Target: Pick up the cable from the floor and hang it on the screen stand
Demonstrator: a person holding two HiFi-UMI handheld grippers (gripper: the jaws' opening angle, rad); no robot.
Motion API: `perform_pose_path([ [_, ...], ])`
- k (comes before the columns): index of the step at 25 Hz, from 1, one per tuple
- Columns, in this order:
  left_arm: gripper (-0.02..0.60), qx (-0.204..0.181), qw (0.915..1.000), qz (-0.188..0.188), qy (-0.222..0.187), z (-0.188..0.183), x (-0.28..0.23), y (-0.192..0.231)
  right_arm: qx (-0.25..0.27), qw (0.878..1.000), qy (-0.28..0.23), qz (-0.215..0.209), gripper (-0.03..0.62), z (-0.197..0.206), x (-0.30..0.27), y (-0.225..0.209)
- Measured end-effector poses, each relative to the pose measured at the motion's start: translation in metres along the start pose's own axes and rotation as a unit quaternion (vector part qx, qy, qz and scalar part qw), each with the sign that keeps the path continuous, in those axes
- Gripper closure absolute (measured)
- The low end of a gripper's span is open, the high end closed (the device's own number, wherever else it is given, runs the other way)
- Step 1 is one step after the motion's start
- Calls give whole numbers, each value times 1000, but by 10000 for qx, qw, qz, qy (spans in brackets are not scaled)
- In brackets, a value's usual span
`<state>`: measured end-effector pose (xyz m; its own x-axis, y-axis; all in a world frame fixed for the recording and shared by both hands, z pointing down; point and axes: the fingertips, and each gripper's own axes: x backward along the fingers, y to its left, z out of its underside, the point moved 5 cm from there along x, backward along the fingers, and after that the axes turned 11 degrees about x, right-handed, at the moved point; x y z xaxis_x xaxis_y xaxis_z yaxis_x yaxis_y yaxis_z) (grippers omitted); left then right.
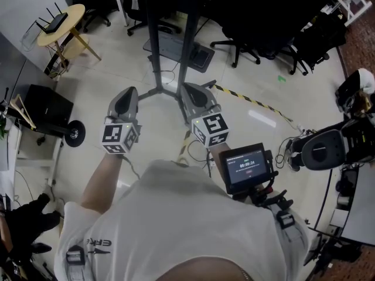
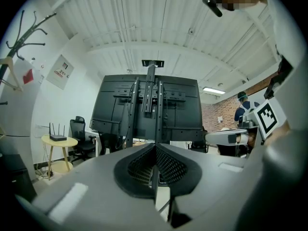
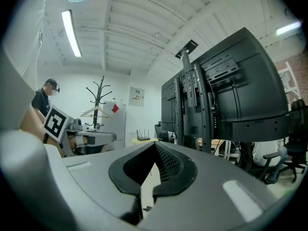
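Observation:
The screen stand's two dark poles (image 1: 155, 40) rise from a base on the pale floor just ahead of me. Its black screen shows from behind in the left gripper view (image 2: 149, 109) and fills the right of the right gripper view (image 3: 231, 95). A pale, cable-like strand (image 1: 184, 147) lies on the floor between my forearms. A thin yellow-and-black striped line (image 1: 252, 102) runs off to the right. My left gripper (image 1: 130, 92) and right gripper (image 1: 190, 89) are held level side by side, pointing at the stand. Both are shut with nothing between the jaws.
A round wooden side table with a router (image 1: 58, 25) stands far left, a black wheeled box (image 1: 50, 110) nearer. Office chairs (image 1: 252, 45) sit behind the stand. Equipment (image 1: 328, 148) crowds the right edge. Another person (image 3: 45, 97) and a coat rack (image 3: 98, 100) stand beyond.

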<state>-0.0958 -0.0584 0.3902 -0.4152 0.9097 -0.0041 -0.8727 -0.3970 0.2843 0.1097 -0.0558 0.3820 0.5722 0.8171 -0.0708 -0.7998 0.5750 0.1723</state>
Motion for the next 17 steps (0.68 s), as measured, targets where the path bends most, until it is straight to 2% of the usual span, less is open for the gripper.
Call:
perform_pose_path([
  [17, 580, -372, 9992, -75, -121, 1, 4, -4, 69, 9999, -68, -49, 582, 0, -1, -1],
])
